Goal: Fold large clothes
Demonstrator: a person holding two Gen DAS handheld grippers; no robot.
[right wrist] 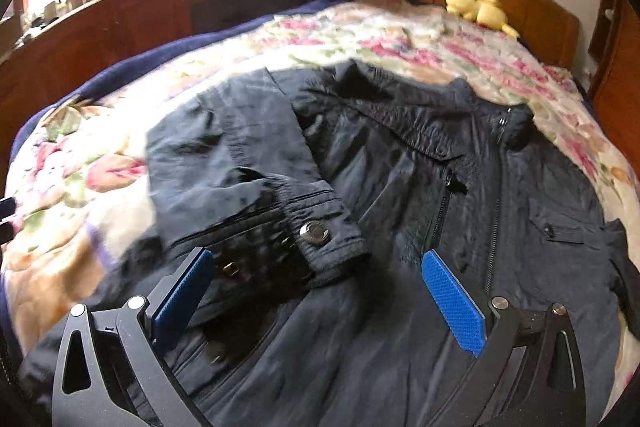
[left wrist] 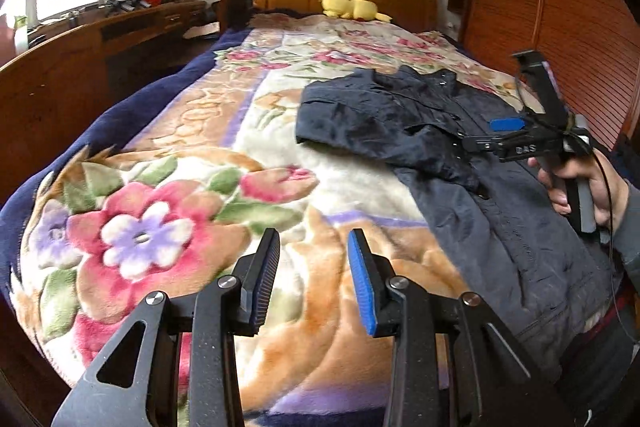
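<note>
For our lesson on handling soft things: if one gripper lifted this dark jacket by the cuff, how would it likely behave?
The jacket would probably flop and trail: it lies creased and limp on the blanket. Its fabric looks thin and slightly shiny, so it may slip between the pads. The folded-in sleeve would likely swing open again.

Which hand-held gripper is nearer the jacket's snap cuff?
Right. The right hand-held gripper hovers open directly over the snap cuff on the jacket. The left hand-held gripper is open over bare floral blanket, off the jacket's side.
</note>
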